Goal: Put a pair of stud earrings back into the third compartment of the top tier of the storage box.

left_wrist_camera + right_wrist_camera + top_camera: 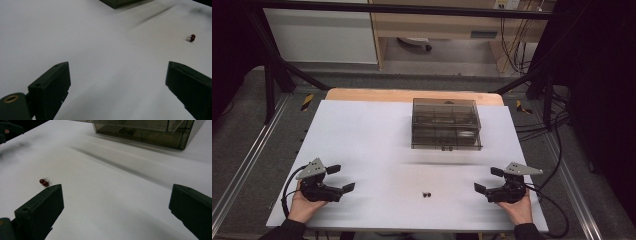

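left tongs [339, 178], right tongs [484, 180] agape; red beads [427, 194] lie on table between, untouched

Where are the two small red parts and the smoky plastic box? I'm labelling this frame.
small red parts [44, 182], right gripper view, on the nearer red bead.
smoky plastic box [446, 131], high view, on its front half, seen through the lid.
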